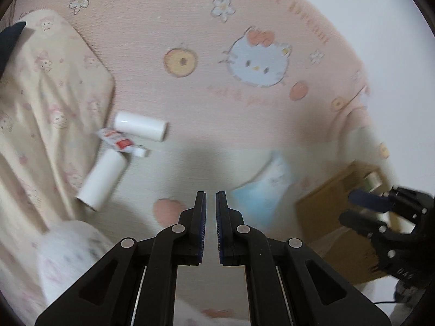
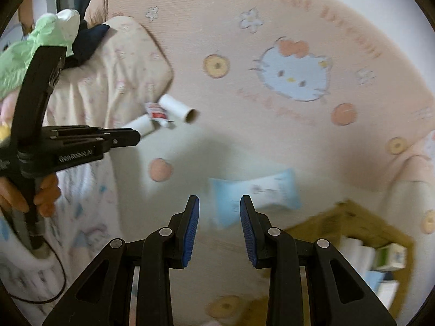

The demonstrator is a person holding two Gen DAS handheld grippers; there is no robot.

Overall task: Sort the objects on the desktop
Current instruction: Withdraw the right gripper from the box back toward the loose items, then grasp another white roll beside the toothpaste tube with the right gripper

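Two claws hang over the bed, both empty: our left claw (image 1: 211,194) is pinched shut, our right claw (image 2: 219,198) narrowly parted. We judge the risk to be a slip. The blue packet (image 2: 255,198) looks soft and flat, and the blanket (image 2: 272,141) may bunch up between the fingers. It lies just beyond our right claw, near the cardboard box (image 2: 350,217). Two white tubes (image 1: 102,179) and a red-and-white tube (image 1: 119,142) lie touching, well apart from it.

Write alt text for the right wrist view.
The right gripper, empty with jaws apart, points down at a light blue packet on a pink cat-print blanket. Two white tubes and a small red-and-white tube lie beyond; a cardboard box sits right.
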